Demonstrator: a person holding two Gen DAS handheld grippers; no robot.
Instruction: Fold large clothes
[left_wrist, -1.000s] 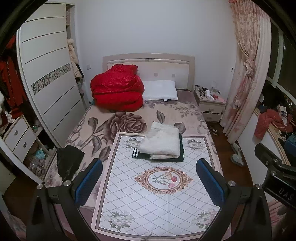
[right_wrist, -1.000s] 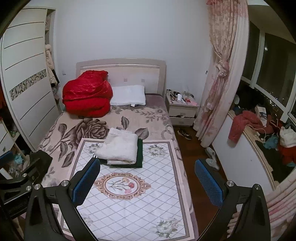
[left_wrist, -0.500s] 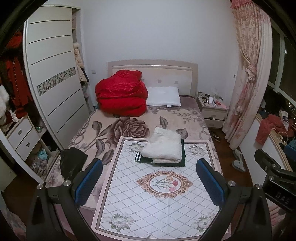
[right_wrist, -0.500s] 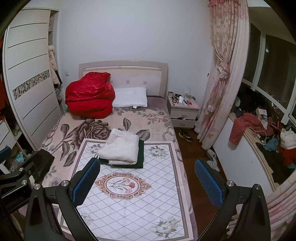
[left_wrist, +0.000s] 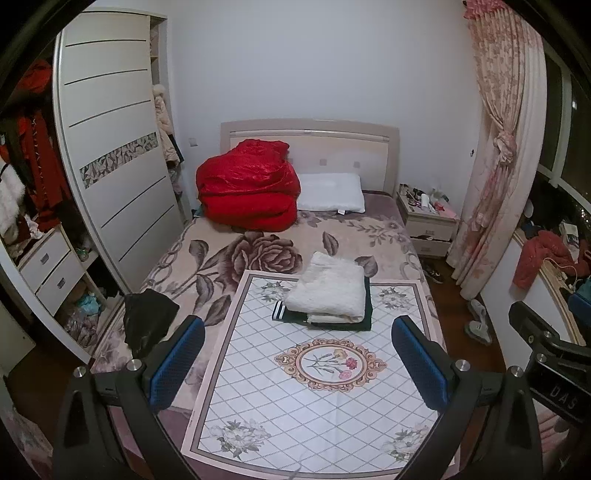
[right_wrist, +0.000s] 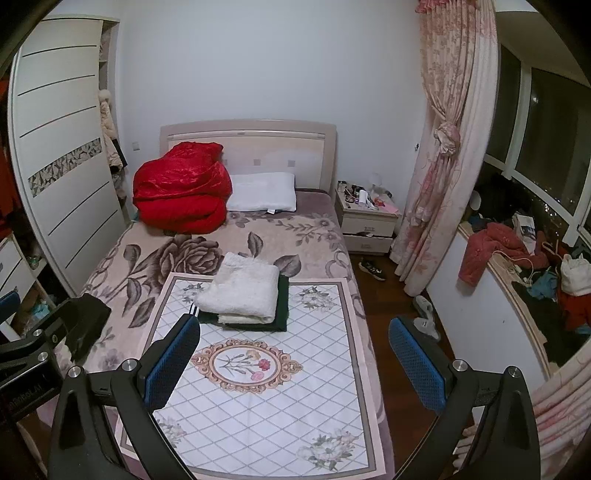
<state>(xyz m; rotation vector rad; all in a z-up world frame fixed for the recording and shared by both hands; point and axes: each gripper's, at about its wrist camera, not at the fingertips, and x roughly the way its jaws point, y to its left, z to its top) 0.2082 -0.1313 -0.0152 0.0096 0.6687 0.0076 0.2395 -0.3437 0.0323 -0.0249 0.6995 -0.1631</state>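
Both grippers had drawn back from the bed (left_wrist: 177, 258), showing more wall. "DAS" read on the right gripper's body. The left gripper (left_wrist: 299, 363) and right gripper (right_wrist: 295, 360) gaped wide, empty. The folded stack (left_wrist: 328, 291) lay at the mat's (left_wrist: 314, 406) far edge, open mat nearer.

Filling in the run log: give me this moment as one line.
left gripper: open, empty | right gripper: open, empty | folded stack: on mat | black garment: unfolded, bed's left edge
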